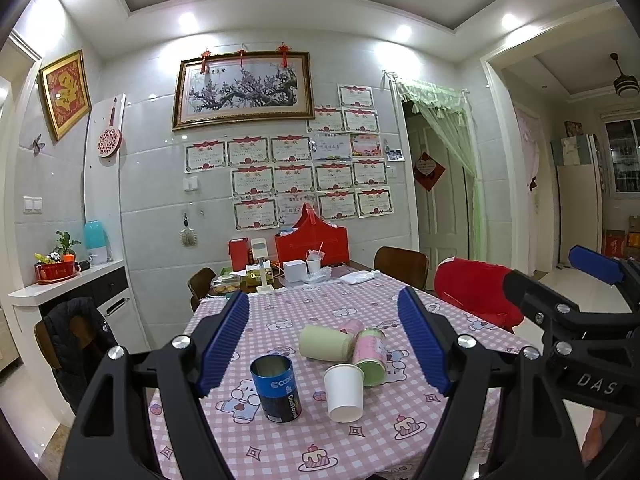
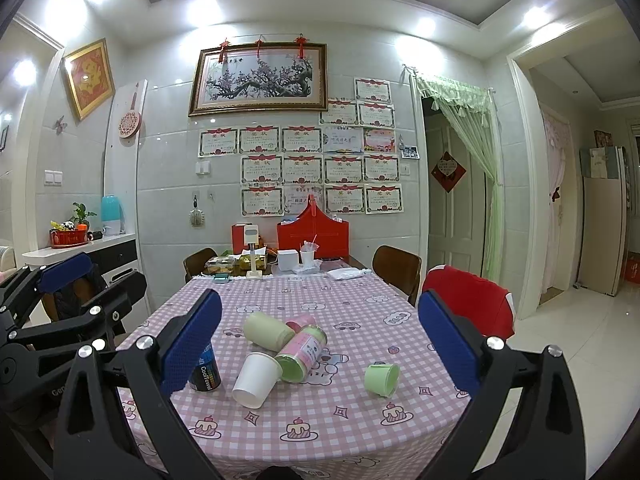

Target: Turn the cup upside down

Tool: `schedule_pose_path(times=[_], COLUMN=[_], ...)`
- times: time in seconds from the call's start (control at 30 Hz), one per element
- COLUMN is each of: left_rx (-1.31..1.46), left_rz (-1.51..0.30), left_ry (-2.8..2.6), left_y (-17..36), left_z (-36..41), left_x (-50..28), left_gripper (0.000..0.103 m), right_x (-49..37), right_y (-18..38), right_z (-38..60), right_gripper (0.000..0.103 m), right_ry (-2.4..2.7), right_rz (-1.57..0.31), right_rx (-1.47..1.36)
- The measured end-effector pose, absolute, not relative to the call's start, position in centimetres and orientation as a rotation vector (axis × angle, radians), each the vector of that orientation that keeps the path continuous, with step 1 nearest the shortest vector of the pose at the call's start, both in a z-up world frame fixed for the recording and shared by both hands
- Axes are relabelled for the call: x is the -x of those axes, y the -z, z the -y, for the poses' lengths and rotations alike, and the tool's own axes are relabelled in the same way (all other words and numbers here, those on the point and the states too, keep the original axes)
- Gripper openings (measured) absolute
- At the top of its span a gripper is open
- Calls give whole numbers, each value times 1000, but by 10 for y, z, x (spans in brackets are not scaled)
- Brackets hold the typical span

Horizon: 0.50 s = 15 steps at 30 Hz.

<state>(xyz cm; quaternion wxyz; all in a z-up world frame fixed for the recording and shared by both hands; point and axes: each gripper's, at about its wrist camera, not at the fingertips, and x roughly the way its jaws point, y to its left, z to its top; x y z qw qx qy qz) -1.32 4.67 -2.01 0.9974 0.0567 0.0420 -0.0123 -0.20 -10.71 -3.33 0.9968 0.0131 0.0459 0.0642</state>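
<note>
The white paper cup [image 1: 344, 392] stands already mouth-down on the worktop [image 1: 360, 444], touching the pink-green can [image 1: 370, 356]. It looks light, thin and easy to crush, so a soft grip across its middle seems best. The left tool [image 1: 324, 344] and the right tool [image 2: 320, 346] are both wide apart and hold nothing. Only the right wrist view shows the small green cup [image 2: 382, 379] lying apart.
</note>
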Motion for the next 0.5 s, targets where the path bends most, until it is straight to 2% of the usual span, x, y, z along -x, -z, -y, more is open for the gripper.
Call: schedule_pose_path(times=[0.5], left_rx=[-117], left_rz=[-83], left_ry=[24], left_y=[23], left_z=[-49], left_x=[14], left_gripper=[76], right_x=[-1], right_y=[37], right_z=[108], right_gripper=[95], right_ry=[-130], right_rz=[-98], right_rx=[-26])
